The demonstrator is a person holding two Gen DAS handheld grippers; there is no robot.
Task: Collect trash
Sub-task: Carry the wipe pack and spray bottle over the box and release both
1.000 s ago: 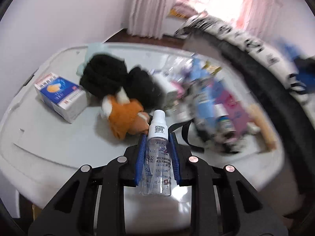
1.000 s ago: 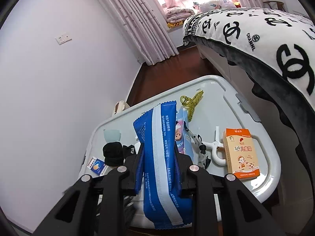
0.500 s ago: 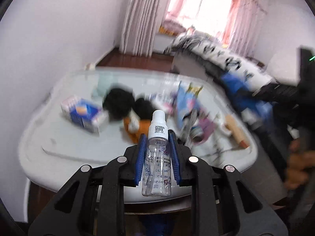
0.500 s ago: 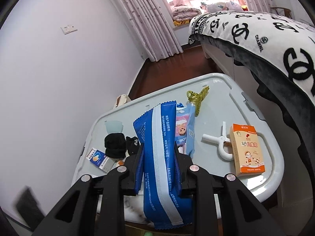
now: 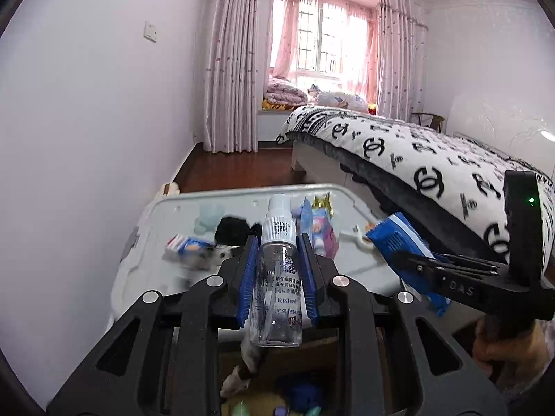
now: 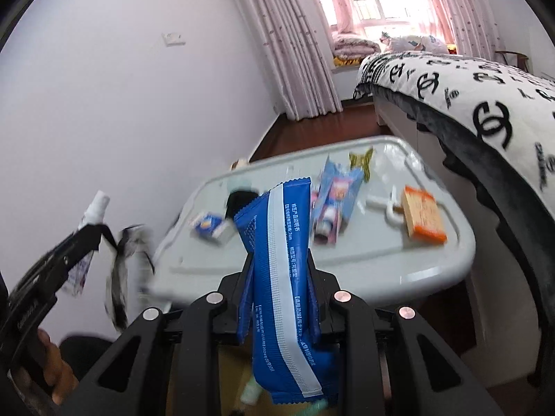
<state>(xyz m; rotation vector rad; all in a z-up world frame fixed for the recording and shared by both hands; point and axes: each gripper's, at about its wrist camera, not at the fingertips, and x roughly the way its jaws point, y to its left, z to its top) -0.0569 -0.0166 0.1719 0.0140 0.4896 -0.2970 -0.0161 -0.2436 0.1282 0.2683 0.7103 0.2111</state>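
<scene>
My left gripper point(image 5: 277, 277) is shut on a clear spray bottle point(image 5: 277, 277) with a white cap, held upright off the near edge of the grey table point(image 5: 347, 263). My right gripper point(image 6: 279, 287) is shut on a blue and white wrapper point(image 6: 277, 260), also held off the table's near edge. The right gripper with the wrapper point(image 5: 399, 242) shows at the right of the left wrist view. The left gripper and its bottle point(image 6: 92, 213) show at the left of the right wrist view. Below both grippers lies a container holding several small items point(image 5: 298, 391), partly hidden.
On the table lie a blue and white box point(image 6: 210, 227), a black sock point(image 5: 230, 230), a pink and blue packet point(image 6: 333, 204), a gold hair claw point(image 6: 360, 161), a white clip point(image 6: 388, 206) and an orange box point(image 6: 423, 215). A bed point(image 5: 433, 159) stands at right.
Both grippers have pulled back and up from the table with their loads. The table now lies farther away. A black strap dangles blurred beside the left gripper.
</scene>
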